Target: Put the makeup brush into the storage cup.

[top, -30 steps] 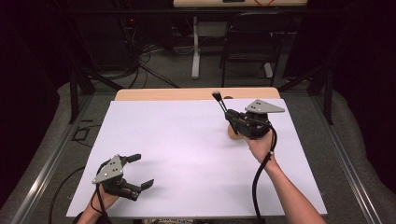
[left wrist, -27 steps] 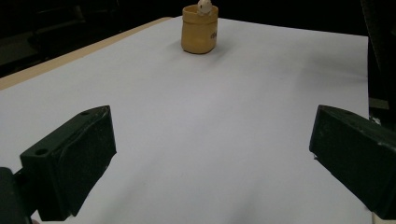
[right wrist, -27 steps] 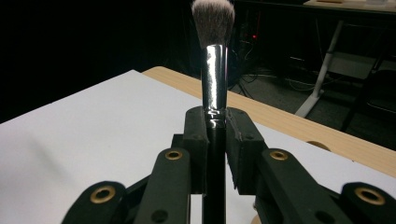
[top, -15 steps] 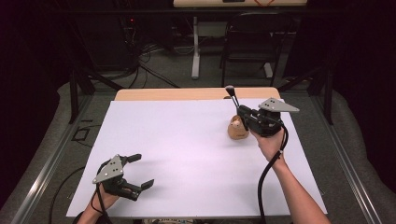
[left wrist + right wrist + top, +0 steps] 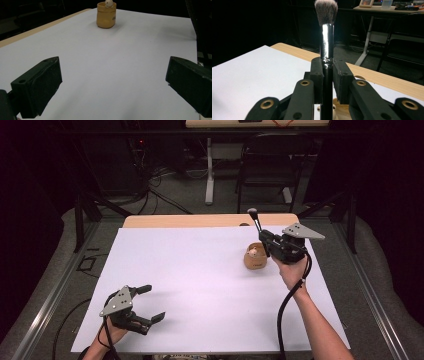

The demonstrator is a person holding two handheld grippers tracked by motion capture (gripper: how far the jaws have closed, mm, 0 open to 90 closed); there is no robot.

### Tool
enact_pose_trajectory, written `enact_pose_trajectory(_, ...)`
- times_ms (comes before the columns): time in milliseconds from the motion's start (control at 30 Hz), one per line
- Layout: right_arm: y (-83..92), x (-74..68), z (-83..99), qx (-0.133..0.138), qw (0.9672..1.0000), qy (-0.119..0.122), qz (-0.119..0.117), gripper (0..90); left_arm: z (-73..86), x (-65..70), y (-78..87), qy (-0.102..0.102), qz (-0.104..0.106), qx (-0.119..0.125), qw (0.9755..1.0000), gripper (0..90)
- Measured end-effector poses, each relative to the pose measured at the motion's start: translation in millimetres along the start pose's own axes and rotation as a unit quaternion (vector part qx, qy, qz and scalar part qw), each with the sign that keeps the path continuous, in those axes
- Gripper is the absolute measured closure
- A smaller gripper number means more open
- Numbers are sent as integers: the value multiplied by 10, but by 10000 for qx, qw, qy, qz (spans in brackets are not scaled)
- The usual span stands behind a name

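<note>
Right gripper (image 5: 327,72) clamps makeup brush (image 5: 326,37); left gripper (image 5: 131,306) released.
Left gripper view alone shows the tan cup (image 5: 106,15) front-on.

Left tool (image 5: 144,304), black two-jawed with a grey plate, rests low at the bench's near left corner, jaws spread wide. Right tool (image 5: 261,238), near the far right edge, has jaws clamped, forearm extended.
</note>
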State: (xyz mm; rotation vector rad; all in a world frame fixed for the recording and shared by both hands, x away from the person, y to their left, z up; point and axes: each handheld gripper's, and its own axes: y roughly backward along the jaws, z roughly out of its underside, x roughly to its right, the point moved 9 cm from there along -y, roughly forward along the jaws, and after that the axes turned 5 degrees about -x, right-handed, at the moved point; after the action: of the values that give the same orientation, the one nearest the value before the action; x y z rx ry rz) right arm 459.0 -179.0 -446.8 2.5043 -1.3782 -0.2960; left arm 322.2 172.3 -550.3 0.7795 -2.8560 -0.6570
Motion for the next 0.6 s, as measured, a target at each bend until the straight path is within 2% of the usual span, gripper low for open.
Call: enact_pose_trajectory(600,-90,219,41,147,9994,-191,229,791,1,0,-6,-11,9,-6,10000,4)
